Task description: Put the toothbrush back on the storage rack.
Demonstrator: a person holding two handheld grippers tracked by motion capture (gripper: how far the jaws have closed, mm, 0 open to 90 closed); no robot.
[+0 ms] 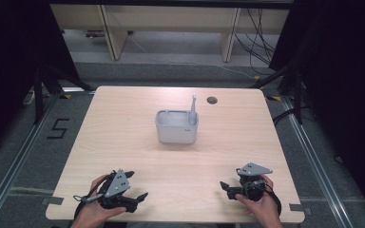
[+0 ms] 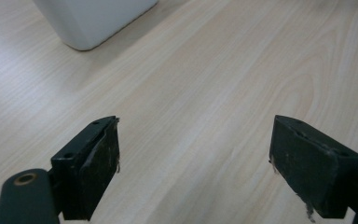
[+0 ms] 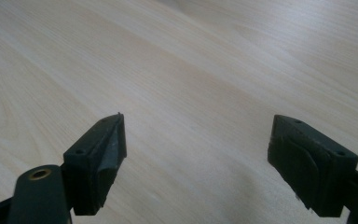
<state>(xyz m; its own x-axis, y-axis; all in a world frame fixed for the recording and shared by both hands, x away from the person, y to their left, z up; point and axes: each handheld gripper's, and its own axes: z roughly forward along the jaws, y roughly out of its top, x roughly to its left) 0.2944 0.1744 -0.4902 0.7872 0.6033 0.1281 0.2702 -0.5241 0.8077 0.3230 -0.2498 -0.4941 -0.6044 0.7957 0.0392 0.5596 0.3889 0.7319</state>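
Pale wooden table (image 1: 123,123), white holder (image 1: 176,127) with upright toothbrush (image 1: 193,110) at centre. Left gripper (image 1: 135,186) and right gripper (image 1: 228,188) agape, empty, near edge. Best approached slowly, gripping handle squarely.

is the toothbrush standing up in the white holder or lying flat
Standing up: the toothbrush rises nearly upright from the right rear corner of the white holder, its head above the rim.

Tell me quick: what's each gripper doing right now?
Left gripper: open, holding nothing, jaws wide apart above bare table.
Right gripper: open, holding nothing, jaws wide apart over the table.
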